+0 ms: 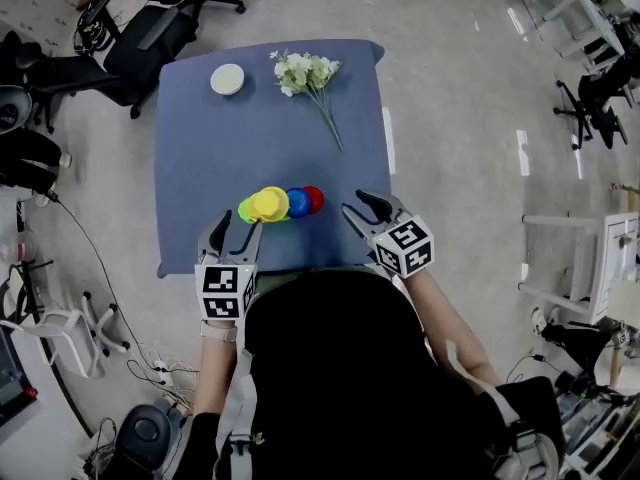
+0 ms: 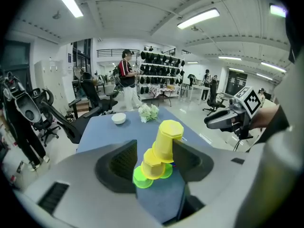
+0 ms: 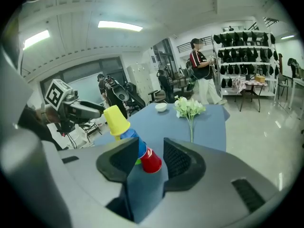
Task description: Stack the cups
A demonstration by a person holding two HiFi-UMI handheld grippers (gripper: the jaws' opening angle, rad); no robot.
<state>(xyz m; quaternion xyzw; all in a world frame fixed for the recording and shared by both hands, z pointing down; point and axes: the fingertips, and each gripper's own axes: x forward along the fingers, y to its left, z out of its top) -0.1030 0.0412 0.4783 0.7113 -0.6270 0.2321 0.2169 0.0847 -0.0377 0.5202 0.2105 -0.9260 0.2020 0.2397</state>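
The cups stand as one upside-down cluster near the front of the blue table [image 1: 200, 148]: a yellow cup [image 1: 268, 204] on top, a green cup [image 1: 246, 210] at the left, a blue cup [image 1: 297, 202] and a red cup [image 1: 314, 198] at the right. My left gripper [image 1: 238, 226] hovers just in front of the green side, open, with nothing between its fingers. My right gripper [image 1: 360, 204] is open and apart from the red cup. The left gripper view shows the top yellow cup [image 2: 168, 139], a lower yellow cup [image 2: 153, 164] and a green cup [image 2: 141, 179] beyond the left gripper [image 2: 154, 148]. The right gripper view shows the red cup [image 3: 151, 161] and blue cup [image 3: 135, 137] beyond the right gripper [image 3: 151, 144].
A white bowl [image 1: 227, 79] and a bunch of white flowers [image 1: 308, 73] lie at the far end of the table. Office chairs [image 1: 150, 38] stand beyond the far left corner. A person [image 2: 126, 75] stands in the background by a rack.
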